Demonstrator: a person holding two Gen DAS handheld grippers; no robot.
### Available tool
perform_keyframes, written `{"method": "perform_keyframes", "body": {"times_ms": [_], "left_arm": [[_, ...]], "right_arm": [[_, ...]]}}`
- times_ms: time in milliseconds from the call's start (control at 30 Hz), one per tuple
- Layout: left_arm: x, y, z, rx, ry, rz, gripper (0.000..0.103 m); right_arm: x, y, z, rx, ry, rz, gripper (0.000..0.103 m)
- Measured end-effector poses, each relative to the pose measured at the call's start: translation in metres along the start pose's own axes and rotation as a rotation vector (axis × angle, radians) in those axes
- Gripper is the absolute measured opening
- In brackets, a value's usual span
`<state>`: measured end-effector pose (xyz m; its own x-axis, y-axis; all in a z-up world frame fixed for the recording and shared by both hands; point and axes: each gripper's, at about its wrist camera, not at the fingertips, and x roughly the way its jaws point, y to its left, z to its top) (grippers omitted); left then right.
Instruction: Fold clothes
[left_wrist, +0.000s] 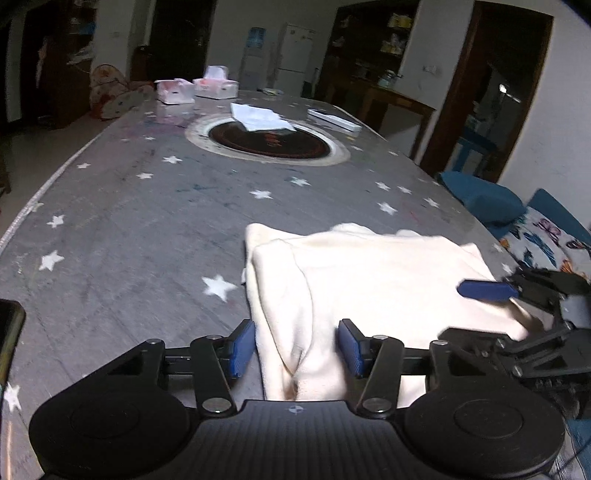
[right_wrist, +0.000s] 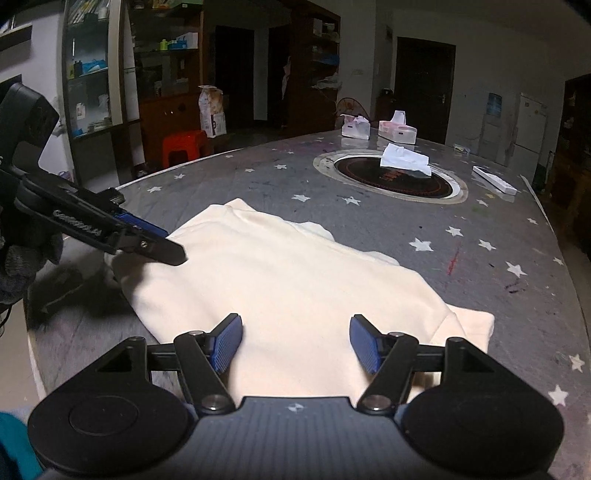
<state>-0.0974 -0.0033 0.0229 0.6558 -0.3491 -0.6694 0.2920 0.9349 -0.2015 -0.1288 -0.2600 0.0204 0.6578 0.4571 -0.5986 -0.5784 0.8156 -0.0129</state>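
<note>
A cream garment (right_wrist: 280, 280) lies part-folded at the near edge of the star-patterned table (right_wrist: 406, 206), doubled into at least 2 layers, with a thicker band along its left side in the left wrist view.

It looks like soft, light knit — limp, likely to sag and slide over itself when lifted, though not fragile. The table top looks smooth, so a 1-sided pull would probably drag the whole pile.

The left gripper (left_wrist: 295, 349) straddles the near left fold with its pads spread, cloth between them but not visibly pinched. The right gripper (right_wrist: 295, 343) hangs over the near right part, pads wide apart, gripping nothing.

Best hold, I judge: the 2 near corners — pinching every layer at the folded edge.
</note>
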Motion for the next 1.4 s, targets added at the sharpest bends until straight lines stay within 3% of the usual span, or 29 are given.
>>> {"method": "perform_keyframes", "body": {"times_ms": [133, 233, 433, 500, 633, 800, 1133, 1400], "left_arm": [[-0.002, 0.001, -0.001, -0.014, -0.001, 0.001, 0.055], [-0.001, 0.003, 0.001, -0.031, -0.005, 0.009, 0.057], [-0.002, 0.004, -0.001, -0.025, -0.01, 0.024, 0.068], [-0.001, 0.003, -0.001, -0.027, -0.01, 0.031, 0.074], [0.0, 0.002, -0.003, -0.022, -0.014, 0.045, 0.087], [0.002, 0.002, -0.005, -0.019, -0.017, 0.058, 0.103], [0.004, 0.004, -0.005, -0.057, -0.028, 0.065, 0.103], [0.003, 0.001, -0.004, -0.002, 0.01, 0.061, 0.103]], "right_arm": [[-0.007, -0.005, -0.007, 0.006, -0.018, 0.012, 0.068], [-0.005, -0.003, -0.006, 0.002, -0.02, 0.005, 0.075], [-0.002, -0.005, -0.004, 0.009, -0.014, 0.011, 0.084], [-0.001, -0.004, -0.004, 0.009, -0.013, 0.015, 0.087], [0.003, -0.005, -0.003, 0.008, -0.002, 0.046, 0.103], [0.003, -0.004, -0.003, 0.005, 0.003, 0.045, 0.103], [0.005, -0.004, -0.003, 0.008, 0.006, 0.05, 0.103], [0.005, 0.003, 0.0, 0.004, 0.012, 0.019, 0.103]]}}
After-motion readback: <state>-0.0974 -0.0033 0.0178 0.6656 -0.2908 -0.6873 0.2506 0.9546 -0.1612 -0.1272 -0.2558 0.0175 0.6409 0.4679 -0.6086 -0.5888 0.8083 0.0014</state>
